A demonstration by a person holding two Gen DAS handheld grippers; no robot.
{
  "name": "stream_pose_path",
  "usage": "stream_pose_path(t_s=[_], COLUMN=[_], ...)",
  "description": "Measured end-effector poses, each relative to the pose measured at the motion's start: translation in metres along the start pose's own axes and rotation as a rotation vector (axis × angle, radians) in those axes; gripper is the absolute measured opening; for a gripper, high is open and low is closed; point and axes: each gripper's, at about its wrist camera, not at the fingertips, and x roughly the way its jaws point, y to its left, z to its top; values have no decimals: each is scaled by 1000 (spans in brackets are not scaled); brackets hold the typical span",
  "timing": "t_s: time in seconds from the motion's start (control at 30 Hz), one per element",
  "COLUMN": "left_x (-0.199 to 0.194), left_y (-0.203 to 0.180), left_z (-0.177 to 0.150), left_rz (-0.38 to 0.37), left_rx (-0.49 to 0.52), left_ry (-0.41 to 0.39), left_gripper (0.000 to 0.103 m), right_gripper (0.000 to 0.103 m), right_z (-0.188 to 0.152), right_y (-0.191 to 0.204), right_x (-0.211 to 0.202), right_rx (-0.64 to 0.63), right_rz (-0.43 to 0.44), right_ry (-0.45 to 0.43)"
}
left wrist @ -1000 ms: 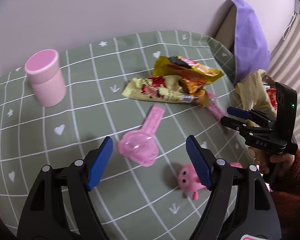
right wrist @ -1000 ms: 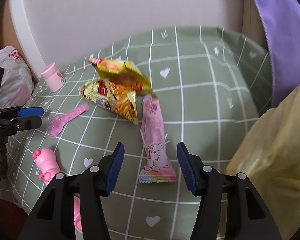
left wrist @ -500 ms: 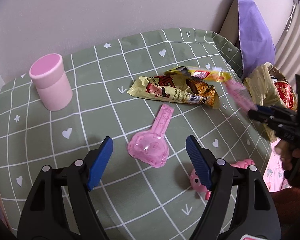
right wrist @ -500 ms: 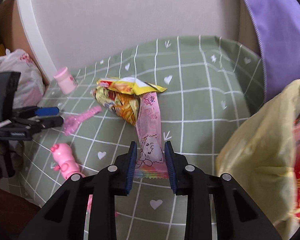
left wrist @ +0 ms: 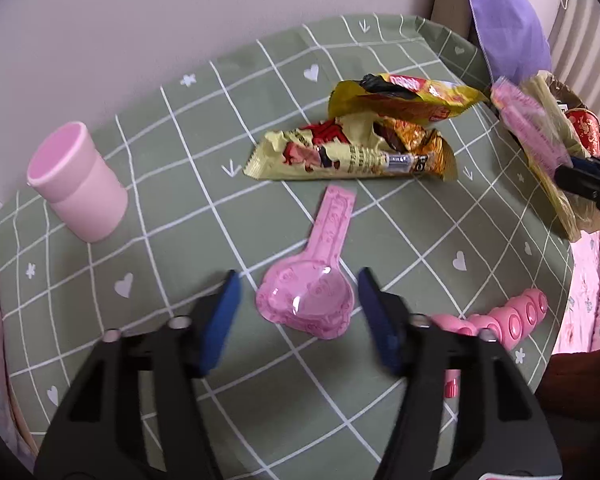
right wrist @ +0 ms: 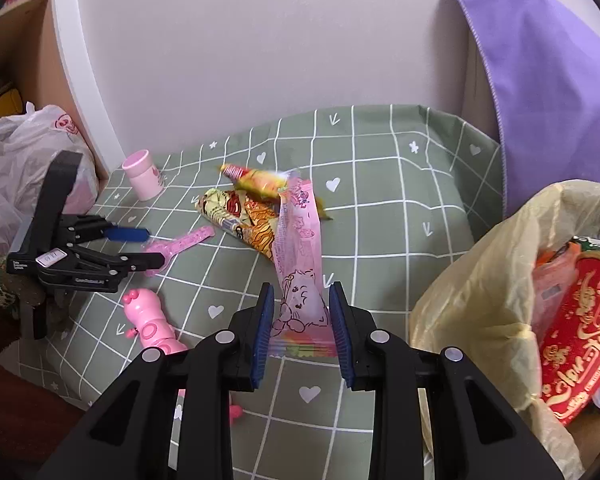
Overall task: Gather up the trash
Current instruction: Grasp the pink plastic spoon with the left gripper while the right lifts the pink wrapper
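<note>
My right gripper [right wrist: 300, 328] is shut on a pink candy wrapper [right wrist: 300, 252] and holds it lifted above the green checked tablecloth [right wrist: 380, 208]; the wrapper also shows in the left wrist view [left wrist: 528, 132], held by the right gripper [left wrist: 572, 170] beside the yellow trash bag [left wrist: 556, 184]. The trash bag [right wrist: 480, 280] stands open at the right with a red package [right wrist: 576, 340] inside. Two yellow snack wrappers [left wrist: 364, 148] lie on the table. My left gripper [left wrist: 298, 312] is open, just above a pink spoon [left wrist: 316, 272].
A pink cup [left wrist: 76, 184] stands at the left. A pink pig toy [right wrist: 148, 320] lies near the table's front edge. A purple cloth [right wrist: 540, 80] hangs at the right. A white plastic bag [right wrist: 20, 152] sits by shelves at the left.
My right gripper has lifted the pink wrapper and carried it toward the trash bag. My left gripper has moved forward over the pink spoon, still open.
</note>
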Motion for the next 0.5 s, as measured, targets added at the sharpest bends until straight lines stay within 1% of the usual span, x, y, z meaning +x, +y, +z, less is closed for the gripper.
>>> stream_pose_path(t_s=[0.03,0.1,0.2,0.37,0.43,0.5], left_x=[-1,-5,-21,-63,-83,-97], left_y=[0,0,1,1,-2,-9], left_z=[0,1,6,33,49,62], left_rz=[6,1,7,-13,-20,-27], left_rx=[1,-12,-31,-62,-58,-53], left_ry=[-2,-17,-75,-222,-296,-347], left_gripper=[44,43,43,43,43,43], right_gripper=[28,28,28,28,28,28], right_z=[0,1,3,17,23,30], right_y=[0,-2,-5,-11,-13,-14], right_x=[-2,-8,-18,-42,-52,-63], right_rx=[2,9,21,26,21,8], right_rz=[-3,-8,-17,-43,-60,-87], right_ry=[-4,-14,-36,-97,-123,-153])
